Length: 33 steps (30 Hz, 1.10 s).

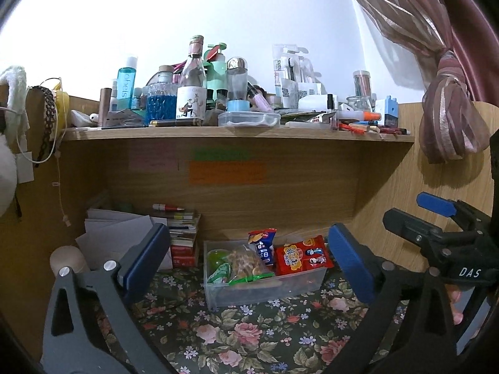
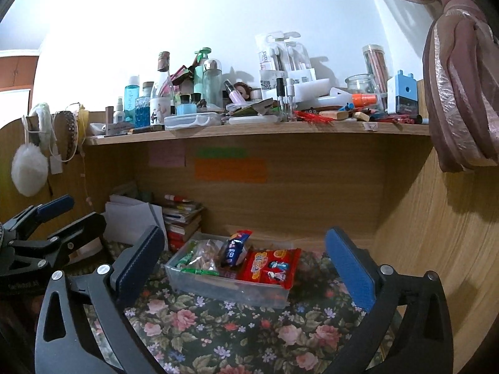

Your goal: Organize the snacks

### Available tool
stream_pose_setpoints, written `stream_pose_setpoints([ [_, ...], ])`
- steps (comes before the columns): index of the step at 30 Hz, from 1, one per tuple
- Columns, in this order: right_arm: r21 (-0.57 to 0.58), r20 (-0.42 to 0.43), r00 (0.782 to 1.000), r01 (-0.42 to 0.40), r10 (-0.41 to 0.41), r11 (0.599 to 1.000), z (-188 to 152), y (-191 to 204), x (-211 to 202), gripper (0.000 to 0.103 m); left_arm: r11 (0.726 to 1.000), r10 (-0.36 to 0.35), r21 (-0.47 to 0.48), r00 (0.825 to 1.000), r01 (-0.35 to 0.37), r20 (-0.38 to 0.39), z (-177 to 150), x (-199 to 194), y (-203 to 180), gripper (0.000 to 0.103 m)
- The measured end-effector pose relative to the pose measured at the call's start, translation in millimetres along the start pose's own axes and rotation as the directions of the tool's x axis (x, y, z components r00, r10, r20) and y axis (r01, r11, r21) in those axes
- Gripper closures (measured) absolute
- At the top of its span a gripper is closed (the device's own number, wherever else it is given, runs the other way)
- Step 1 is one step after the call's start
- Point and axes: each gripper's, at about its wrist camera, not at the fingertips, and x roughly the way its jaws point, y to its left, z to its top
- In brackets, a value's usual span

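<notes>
A clear plastic bin (image 1: 249, 293) (image 2: 218, 286) stands on the floral cloth under the shelf. It holds a red snack pack (image 1: 301, 257) (image 2: 271, 266), a blue-and-red packet (image 1: 263, 246) (image 2: 235, 247), a clear bag of brown snacks (image 1: 244, 261) (image 2: 204, 255) and green-wrapped items (image 1: 220, 272) (image 2: 185, 260). My left gripper (image 1: 249, 265) is open and empty, back from the bin. My right gripper (image 2: 246, 265) is open and empty, also back from the bin. The right gripper shows at the right edge of the left wrist view (image 1: 436, 218). The left gripper shows at the left edge of the right wrist view (image 2: 56, 218).
A wooden shelf (image 1: 237, 134) (image 2: 249, 129) above is crowded with bottles, jars and pens. Papers and stacked books (image 1: 184, 237) (image 2: 181, 221) sit left of the bin. A pink curtain (image 1: 449, 115) (image 2: 458, 93) hangs at the right. Wooden side panels close both sides.
</notes>
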Motion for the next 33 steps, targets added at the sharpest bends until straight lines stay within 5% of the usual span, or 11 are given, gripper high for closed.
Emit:
stream_pose_setpoints([
  [33,0.006,-0.015,1.0,-0.006,0.006,1.0,-2.4,-5.0,7.1,0.0,1.0,0.001,-0.018,1.0,-0.001,-0.017,-4.6,8.8,2.2,0.0],
])
